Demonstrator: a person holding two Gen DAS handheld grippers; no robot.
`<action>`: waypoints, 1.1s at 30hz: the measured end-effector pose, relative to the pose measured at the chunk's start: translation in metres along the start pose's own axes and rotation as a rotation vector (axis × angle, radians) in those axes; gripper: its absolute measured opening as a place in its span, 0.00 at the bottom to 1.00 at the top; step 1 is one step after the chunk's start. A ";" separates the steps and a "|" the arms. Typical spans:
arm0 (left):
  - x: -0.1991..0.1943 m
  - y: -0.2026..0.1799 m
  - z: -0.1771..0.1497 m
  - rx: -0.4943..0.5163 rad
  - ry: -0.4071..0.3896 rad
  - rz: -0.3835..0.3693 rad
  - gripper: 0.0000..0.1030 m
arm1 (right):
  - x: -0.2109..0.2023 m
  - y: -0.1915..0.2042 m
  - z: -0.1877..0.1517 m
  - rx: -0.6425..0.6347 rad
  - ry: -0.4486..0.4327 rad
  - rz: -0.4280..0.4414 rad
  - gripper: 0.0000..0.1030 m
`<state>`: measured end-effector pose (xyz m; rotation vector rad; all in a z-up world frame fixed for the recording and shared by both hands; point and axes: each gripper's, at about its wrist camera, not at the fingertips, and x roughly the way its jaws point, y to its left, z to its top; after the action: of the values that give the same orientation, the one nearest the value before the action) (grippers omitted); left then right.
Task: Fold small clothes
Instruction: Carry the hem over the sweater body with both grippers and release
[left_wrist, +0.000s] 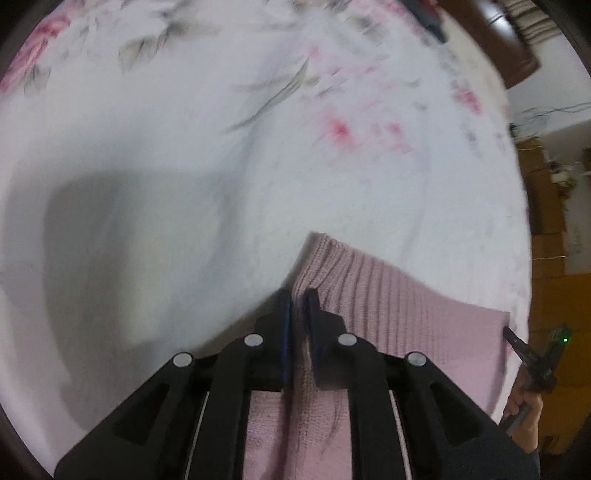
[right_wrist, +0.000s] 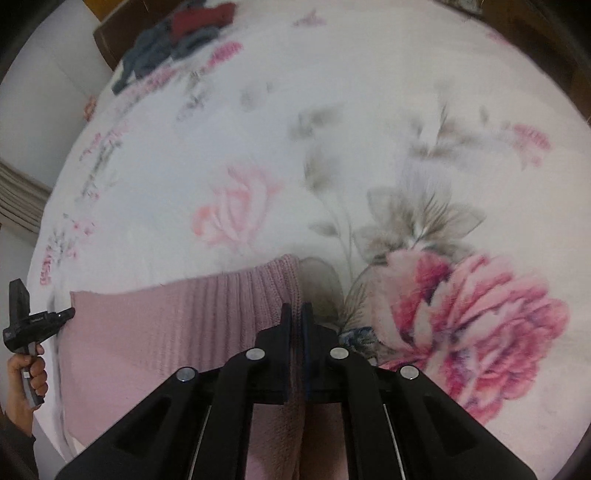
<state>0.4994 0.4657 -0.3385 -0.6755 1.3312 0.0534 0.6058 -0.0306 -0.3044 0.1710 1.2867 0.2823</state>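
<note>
Left wrist view: my left gripper (left_wrist: 298, 295) clamped one corner of the pink knit garment (left_wrist: 399, 306).
My right gripper (right_wrist: 295, 310) pinched the opposite corner, garment stretched between them over the floral bedsheet (right_wrist: 332, 129).

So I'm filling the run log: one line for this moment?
left gripper: shut on pink ribbed knit garment | right gripper: shut on it | surface: floral bedsheet

A: Soft, even indoor light; a broad grey shadow (left_wrist: 122, 258) lies on the floral bedsheet (left_wrist: 221, 155) in the left wrist view.
B: Both views smeared by blur, prints streaked, edges bowed by fisheye
</note>
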 end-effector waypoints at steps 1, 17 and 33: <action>-0.008 -0.004 0.001 0.014 -0.017 0.027 0.13 | 0.000 -0.002 0.000 0.004 0.002 -0.005 0.12; -0.029 -0.019 -0.028 0.106 -0.030 -0.095 0.12 | -0.037 -0.021 -0.044 0.070 -0.007 0.151 0.07; -0.090 0.012 -0.149 0.236 -0.011 -0.465 0.08 | -0.093 -0.007 -0.154 -0.062 0.036 0.350 0.05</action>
<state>0.3404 0.4342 -0.2744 -0.7641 1.1194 -0.4680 0.4355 -0.0696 -0.2631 0.3406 1.2787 0.6264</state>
